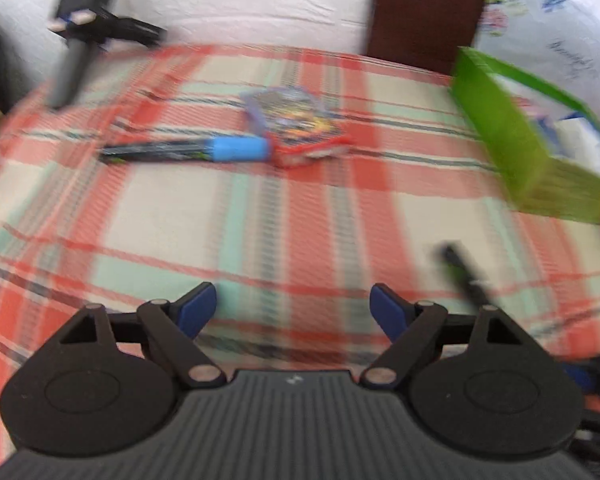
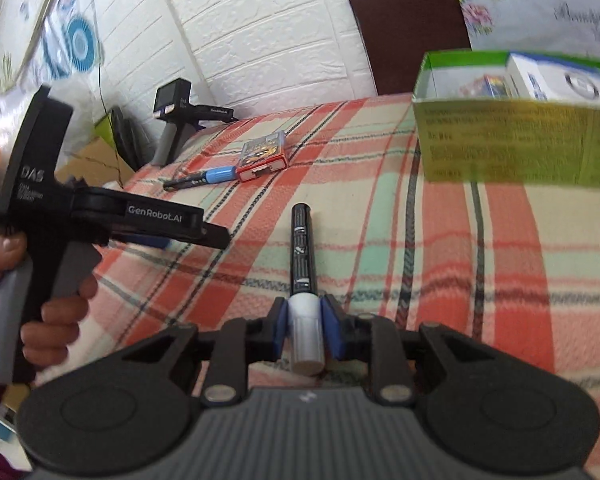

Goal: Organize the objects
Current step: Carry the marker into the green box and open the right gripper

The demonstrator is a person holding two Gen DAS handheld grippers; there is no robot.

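I'm looking into a home room: a counter under a red-and-mint plaid cloth [image 2: 440, 240], a white brick-pattern wall [image 2: 260, 32], a dark wooden chair back [image 2: 404, 28], and floral fabric [image 2: 540, 4] behind it.

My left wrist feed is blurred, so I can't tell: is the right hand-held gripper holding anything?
Observer: Yes. The right hand-held gripper is shut on a marker, clamped at its white cap.
Operator: Which way does it point?
Observer: Straight ahead over the cloth; the green box lies ahead to its right.
Operator: Is the box open?
Observer: Yes, open on top, with a white carton inside.
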